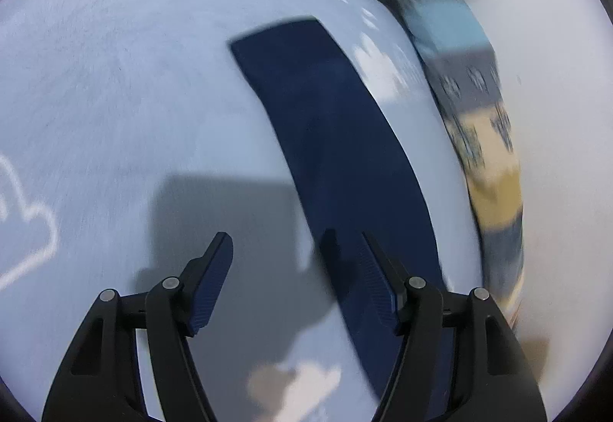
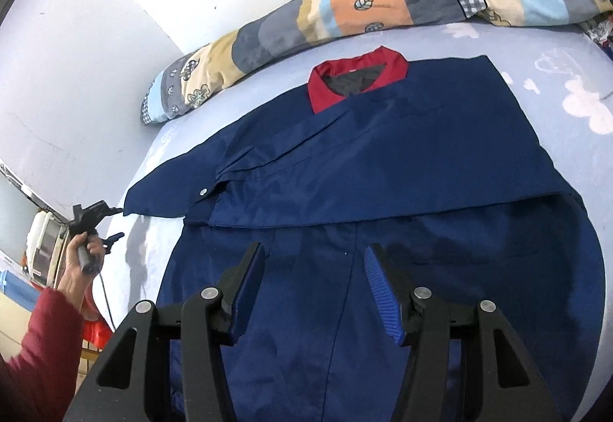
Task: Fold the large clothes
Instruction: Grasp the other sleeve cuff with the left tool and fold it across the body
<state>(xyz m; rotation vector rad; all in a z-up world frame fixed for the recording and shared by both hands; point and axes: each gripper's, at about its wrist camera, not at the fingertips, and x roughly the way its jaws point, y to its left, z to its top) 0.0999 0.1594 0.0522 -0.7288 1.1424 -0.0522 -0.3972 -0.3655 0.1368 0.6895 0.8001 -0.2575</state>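
A navy jacket with a red collar lies spread on a light-blue bed sheet printed with clouds. One sleeve reaches out to the left, and a fold edge runs across the body. My right gripper hovers open over the jacket's lower half with nothing between its fingers. A hand holds my left gripper just beside that sleeve's cuff. The left wrist view is blurred. There the left gripper stands open above the sheet, its right finger over the navy sleeve.
A rolled patchwork quilt lies along the bed's far side against the white wall; it also shows as the patchwork quilt in the left wrist view. A person's red-sleeved arm comes in at the lower left, with furniture beyond the bed's left edge.
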